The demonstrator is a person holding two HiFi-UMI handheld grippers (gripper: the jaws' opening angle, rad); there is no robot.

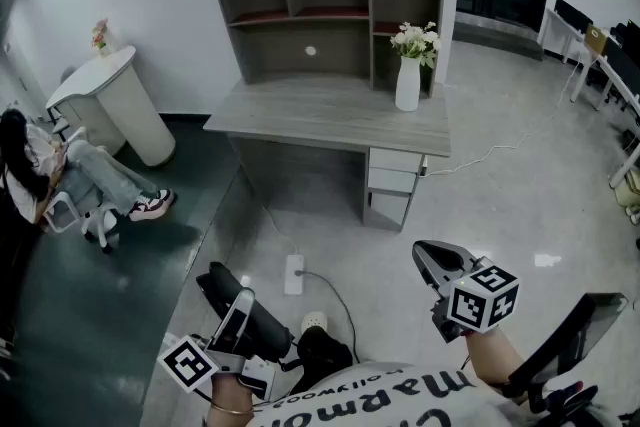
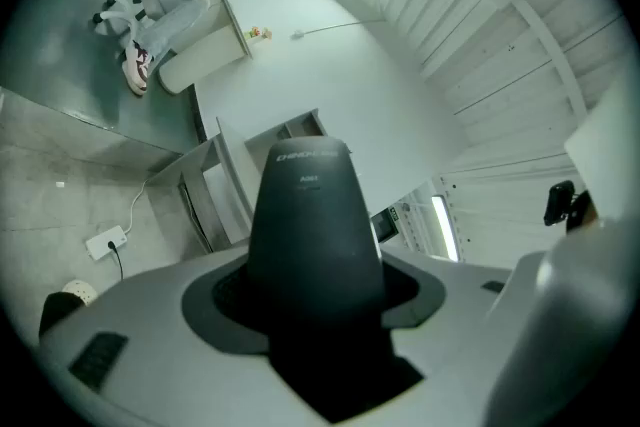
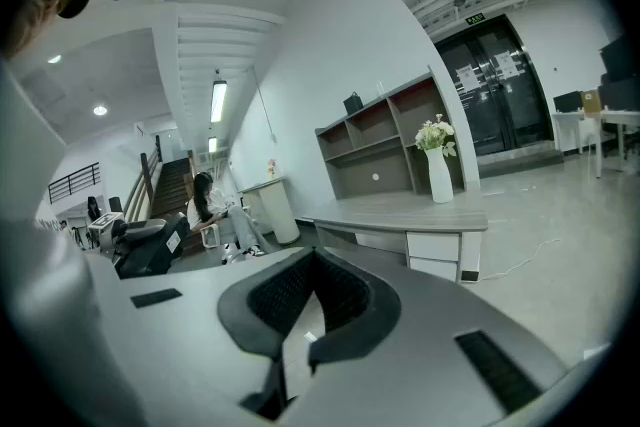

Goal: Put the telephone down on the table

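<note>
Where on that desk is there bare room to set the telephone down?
The desk top is bare from its left edge across the middle, in front of the shelves. Only the right rear corner is taken, by the flower vase.

Grey desk (image 1: 320, 120) at twelve o'clock, with shelf unit (image 1: 330, 10) at its back and white vase (image 1: 407, 83) toward two o'clock.

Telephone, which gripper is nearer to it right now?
Left. The left gripper is clamped on the telephone; the right gripper, shut and empty, is well off to its right.
</note>
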